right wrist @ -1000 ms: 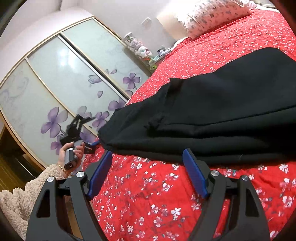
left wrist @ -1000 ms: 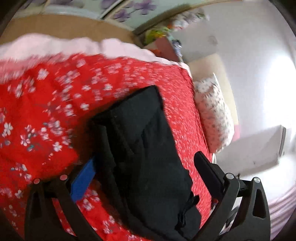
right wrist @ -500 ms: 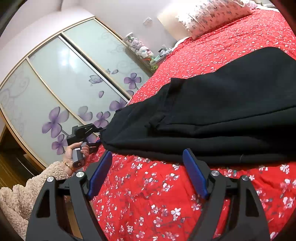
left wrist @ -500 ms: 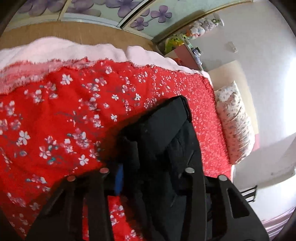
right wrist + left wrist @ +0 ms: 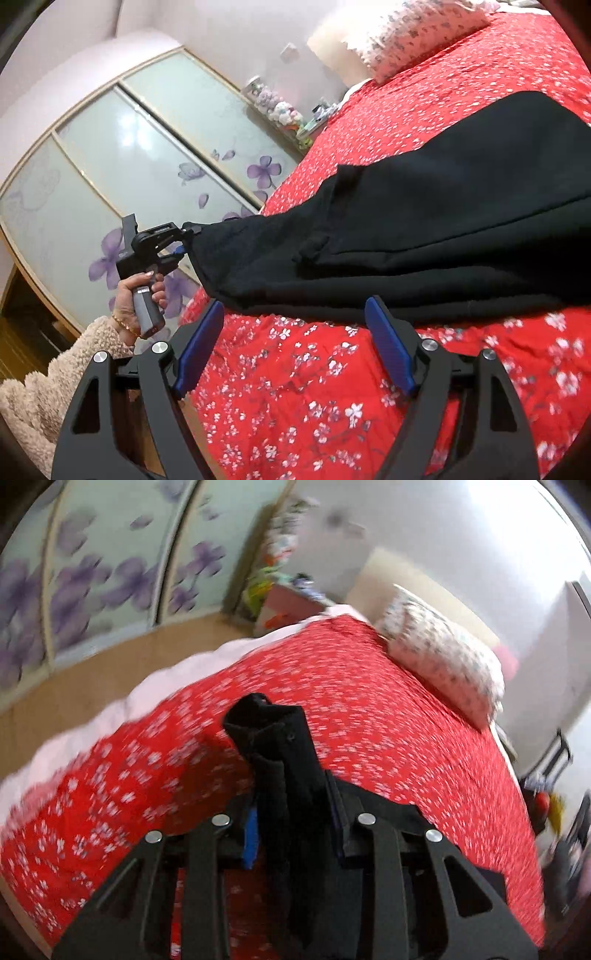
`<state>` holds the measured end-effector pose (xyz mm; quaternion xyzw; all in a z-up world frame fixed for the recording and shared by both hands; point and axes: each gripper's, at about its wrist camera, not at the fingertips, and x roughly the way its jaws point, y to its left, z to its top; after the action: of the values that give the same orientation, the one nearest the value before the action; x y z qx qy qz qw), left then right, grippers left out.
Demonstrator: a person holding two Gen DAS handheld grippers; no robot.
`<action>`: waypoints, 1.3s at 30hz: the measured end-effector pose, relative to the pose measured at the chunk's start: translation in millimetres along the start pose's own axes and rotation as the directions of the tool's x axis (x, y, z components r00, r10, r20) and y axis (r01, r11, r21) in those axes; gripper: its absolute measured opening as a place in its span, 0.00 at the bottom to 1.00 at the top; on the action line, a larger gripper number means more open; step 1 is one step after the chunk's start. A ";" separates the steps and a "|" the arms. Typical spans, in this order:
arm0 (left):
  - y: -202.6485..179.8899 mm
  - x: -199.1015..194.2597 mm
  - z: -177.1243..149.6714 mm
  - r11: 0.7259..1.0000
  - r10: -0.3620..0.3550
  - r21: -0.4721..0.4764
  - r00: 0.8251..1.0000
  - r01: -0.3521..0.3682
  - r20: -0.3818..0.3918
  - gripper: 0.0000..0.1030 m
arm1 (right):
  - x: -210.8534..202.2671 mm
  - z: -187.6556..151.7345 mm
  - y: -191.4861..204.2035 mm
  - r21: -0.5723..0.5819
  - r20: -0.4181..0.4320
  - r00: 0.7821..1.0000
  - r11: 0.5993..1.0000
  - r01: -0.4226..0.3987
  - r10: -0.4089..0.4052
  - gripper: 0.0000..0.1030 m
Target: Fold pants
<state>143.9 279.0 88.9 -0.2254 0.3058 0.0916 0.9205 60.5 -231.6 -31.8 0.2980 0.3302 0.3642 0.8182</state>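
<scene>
Left gripper (image 5: 291,812) clamped narrow on one end of the black pants (image 5: 280,760), blue pads pressed against the bunched cloth from both sides. Seen from the right wrist, that same left gripper (image 5: 181,240) held out past the bed's side edge, in front of the wardrobe doors (image 5: 110,177), gripped by the left hand (image 5: 138,295) in a fleecy beige sleeve (image 5: 44,376). Pinched end of the pants (image 5: 424,240) lifted clear of the red floral bedspread (image 5: 332,398), cloth stretched from the jaws back across the bed toward its far side, where the rest lies flat in folded layers.

Right gripper (image 5: 295,343) spread wide, holding nothing, blue pads (image 5: 388,347) low over the bedspread just beside the near long edge of the pants, apart from the cloth. Black fabric directly ahead of and slightly above the fingertips.

White patterned pillow (image 5: 413,33) at the head of the bed, well apart from the pants. Left wrist view blurred.
</scene>
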 end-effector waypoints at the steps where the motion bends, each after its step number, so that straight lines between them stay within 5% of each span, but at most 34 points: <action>1: -14.2 -3.1 -0.3 0.999 -0.011 0.035 1.000 0.011 0.007 0.28 | -7.3 -1.4 0.2 0.012 0.023 1.000 1.000 0.006 -0.006 0.78; 7: -96.9 -17.7 -0.5 0.979 -0.132 0.160 0.991 0.126 0.028 0.28 | -54.3 -19.4 7.9 -0.009 0.168 0.976 0.990 0.140 -0.136 0.78; 11: -154.7 -25.6 -7.8 0.948 -0.251 0.205 0.968 0.245 0.004 0.28 | -76.5 -28.8 7.6 -0.015 0.235 0.948 0.975 0.222 -0.213 0.78; 14: -201.3 -26.6 -24.4 0.910 -0.334 0.246 0.942 0.334 -0.040 0.28 | -78.0 -27.8 1.3 0.009 0.244 0.940 0.970 0.242 -0.237 0.78; 19: -274.6 -16.5 -79.9 0.820 -0.474 0.266 0.861 0.507 -0.181 0.28 | -72.3 -24.5 -6.0 0.032 0.228 0.939 0.966 0.257 -0.258 0.78; 22: -297.8 6.7 -124.5 0.790 -0.499 0.226 0.812 0.569 -0.301 0.27 | -72.7 -24.4 -7.5 0.040 0.230 0.936 0.963 0.266 -0.268 0.78; 26: -310.7 48.5 -187.2 0.798 -0.451 0.187 0.773 0.573 -0.446 0.24 | -74.5 -25.3 -13.3 0.059 0.223 0.935 0.961 0.269 -0.275 0.78; 32: -318.1 38.1 -179.6 0.780 -0.473 0.227 0.787 0.583 -0.397 0.23 | -81.0 -25.4 -16.9 0.085 0.254 0.922 0.956 0.281 -0.293 0.78; 37: -334.4 15.5 -175.4 0.723 -0.533 0.245 0.747 0.646 -0.397 0.23 | -103.9 -26.7 -25.2 0.167 0.340 0.870 0.933 0.318 -0.357 0.78; 39: -344.0 13.1 -189.8 0.700 -0.535 0.257 0.727 0.667 -0.429 0.23 | -117.7 -29.3 -31.6 0.226 0.383 0.830 0.912 0.342 -0.406 0.78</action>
<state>160.7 -113.3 69.4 -0.1357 0.3714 -0.3201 0.8609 -9.9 -335.3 -34.4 0.3588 0.2233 0.0980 0.9010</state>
